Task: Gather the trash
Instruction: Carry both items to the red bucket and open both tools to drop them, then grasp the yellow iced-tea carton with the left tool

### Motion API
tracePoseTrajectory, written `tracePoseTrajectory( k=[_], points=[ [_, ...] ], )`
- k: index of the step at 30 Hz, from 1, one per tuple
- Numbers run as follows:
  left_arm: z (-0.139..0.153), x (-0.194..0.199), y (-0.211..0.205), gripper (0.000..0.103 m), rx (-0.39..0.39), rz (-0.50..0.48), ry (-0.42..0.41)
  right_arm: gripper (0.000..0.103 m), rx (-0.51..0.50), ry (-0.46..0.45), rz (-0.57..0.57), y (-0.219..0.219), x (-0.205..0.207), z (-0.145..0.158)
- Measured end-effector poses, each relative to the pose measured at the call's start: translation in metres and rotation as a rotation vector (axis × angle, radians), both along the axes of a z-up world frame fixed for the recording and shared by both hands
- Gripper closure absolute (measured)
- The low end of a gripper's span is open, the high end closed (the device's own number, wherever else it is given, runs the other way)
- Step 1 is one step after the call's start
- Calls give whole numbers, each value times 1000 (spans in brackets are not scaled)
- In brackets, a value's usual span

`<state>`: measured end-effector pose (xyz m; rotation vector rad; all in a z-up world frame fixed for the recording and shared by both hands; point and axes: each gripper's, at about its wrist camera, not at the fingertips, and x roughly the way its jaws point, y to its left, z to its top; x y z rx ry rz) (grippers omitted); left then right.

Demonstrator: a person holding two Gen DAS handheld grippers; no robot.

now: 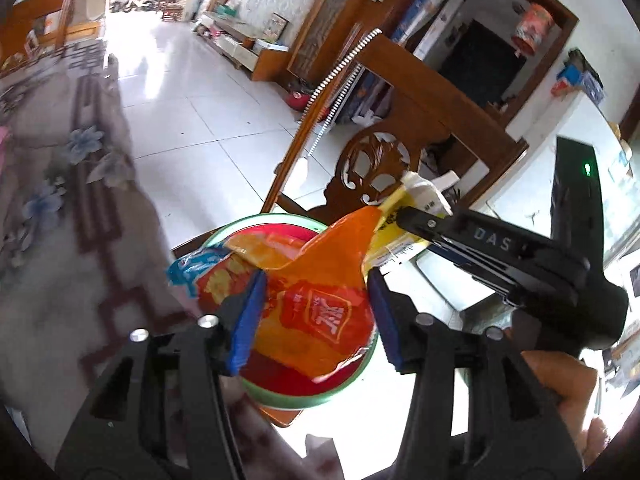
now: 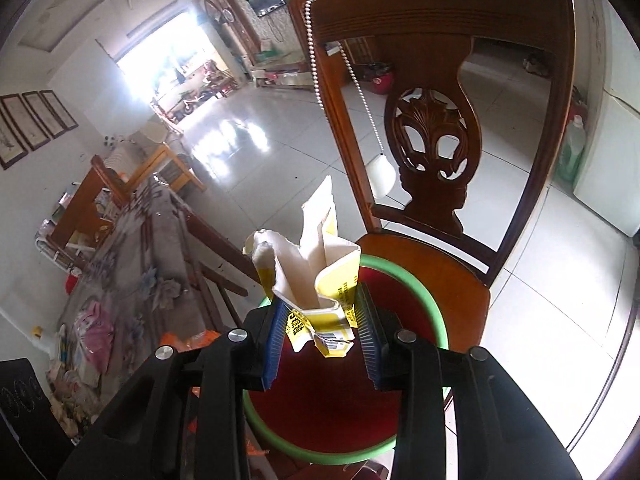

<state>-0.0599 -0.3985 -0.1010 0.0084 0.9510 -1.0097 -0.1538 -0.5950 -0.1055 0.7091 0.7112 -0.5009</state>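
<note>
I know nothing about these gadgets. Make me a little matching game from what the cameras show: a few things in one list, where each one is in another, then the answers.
Things:
1. orange snack wrapper
2. torn yellow carton
3. red basin with green rim
4. bead chain with white pendant

Places:
A. standing on the wooden chair seat
B. hanging from the chair's back
C. pinched in the right gripper
D. between the fingers of the left gripper, over the basin

Pairs: 1-D, 2-C, 3-A, 4-B

Both grippers, the left gripper (image 1: pixel 316 316) and the right gripper (image 2: pixel 320 340), are built of black plastic arms studded with round silver screws and tipped with blue ribbed pads (image 1: pixel 248 320), "DAS" being lettered on the right one's body.
</note>
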Motion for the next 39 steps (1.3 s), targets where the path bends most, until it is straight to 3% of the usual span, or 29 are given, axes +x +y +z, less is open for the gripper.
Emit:
tracePoseTrajectory(
  k=[2, 4, 5, 12, 20, 33, 37, 39],
  points=[
    [3, -8, -1, 40, 6, -3, -22, 68, 11, 5, -14, -2, 0, 1],
    [3, -11, -3, 25, 6, 0, -39, 54, 14, 9, -31, -6, 1, -1],
    [3, -12, -3, 24, 6, 2, -47, 51, 13, 8, -36, -6, 2, 0],
    [11, -16, 17, 22, 24, 19, -103, 45, -11, -5, -20, 1, 13, 6],
    [35, -11, 77, 22, -17, 108, -132, 40, -13, -26, 9, 20, 29, 14],
    [69, 1, 217, 19, 7, 262, -257, 39, -77, -40, 192, 107, 87, 40],
    [78, 21, 271, 18, 43, 367, -316, 37, -105, -33, 248, 141, 104, 46],
    [82, 39, 310, 17, 42, 468, -320, 35, -114, -35, 279, 158, 113, 48]
  ],
)
